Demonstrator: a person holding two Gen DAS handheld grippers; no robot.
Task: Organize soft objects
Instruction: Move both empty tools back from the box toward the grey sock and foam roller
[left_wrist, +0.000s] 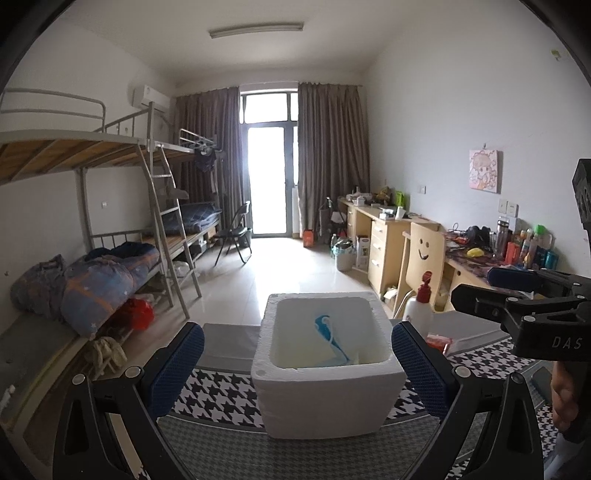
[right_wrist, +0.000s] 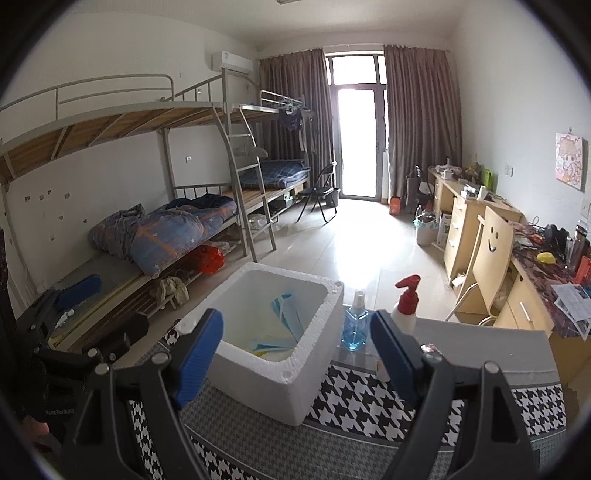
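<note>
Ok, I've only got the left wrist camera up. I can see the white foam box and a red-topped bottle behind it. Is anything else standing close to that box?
Observer: Yes. The right wrist view shows a blue spray bottle standing just past the far side of the foam box, beside the red-topped bottle. The box hides it from you.
Operator: And the right gripper, I only catch its side. Is it carrying anything?
Observer: No. The right gripper is open, with nothing between its blue pads.
</note>
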